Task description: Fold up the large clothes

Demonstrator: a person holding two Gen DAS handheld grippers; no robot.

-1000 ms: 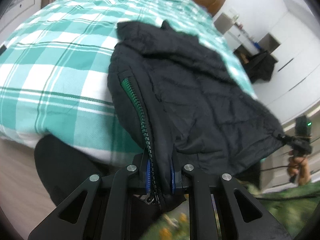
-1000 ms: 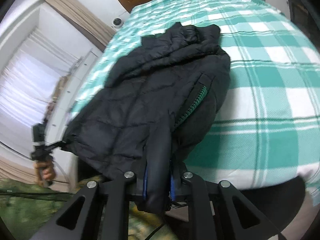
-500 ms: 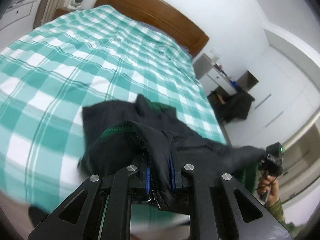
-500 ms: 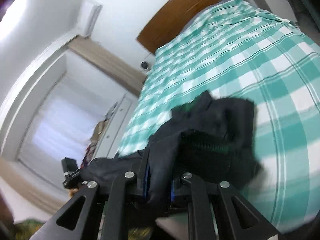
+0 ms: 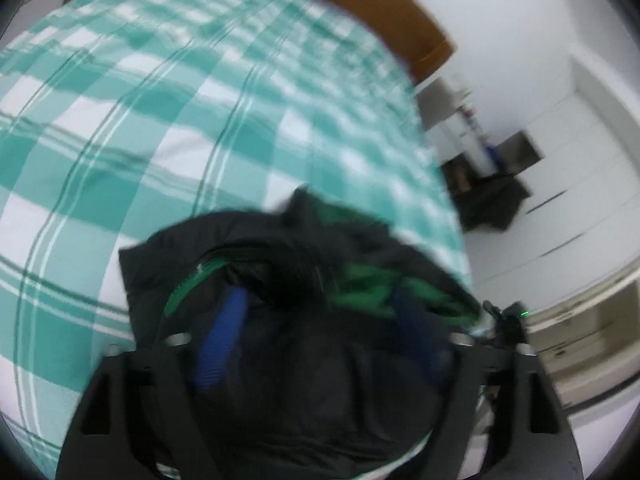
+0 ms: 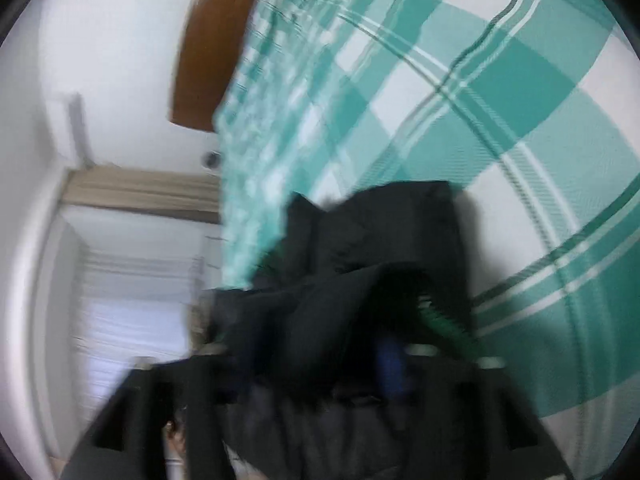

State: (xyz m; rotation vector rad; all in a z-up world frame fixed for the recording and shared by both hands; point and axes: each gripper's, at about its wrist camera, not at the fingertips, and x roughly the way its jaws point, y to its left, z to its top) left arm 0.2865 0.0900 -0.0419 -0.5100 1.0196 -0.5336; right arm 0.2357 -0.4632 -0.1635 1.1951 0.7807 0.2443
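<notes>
Item: black jacket (image 5: 304,380), green lining and green zipper tape, on a bed under a teal-and-white checked cover (image 5: 140,128).

Change since half a second ago: the left gripper (image 5: 320,332), then clamped narrow on the zipper edge, now stands with its jaws spread wide, blue pads (image 5: 224,336) far apart. The jacket, earlier stretched between the two tools, is now bunched into a heap. Both views are blurred by motion.

Left gripper: wide. Dark fabric fills the gap between its fingers and spills over the frame; no pinch on the cloth is visible. The heap lies directly ahead of and under the fingers, near the bed's near edge, with the green lining (image 5: 372,284) exposed toward the right finger.

Right gripper (image 6: 320,356): jaws also appear spread, screws wide apart, one blue pad (image 6: 390,368) showing. The jacket (image 6: 360,264) lies between and over its fingers, zipper teeth (image 6: 440,320) beside the right finger. Blur prevents saying whether any cloth is nipped.

Surroundings: wooden headboard (image 5: 380,24), white wardrobe doors (image 5: 580,160), curtained window (image 6: 132,304).
</notes>
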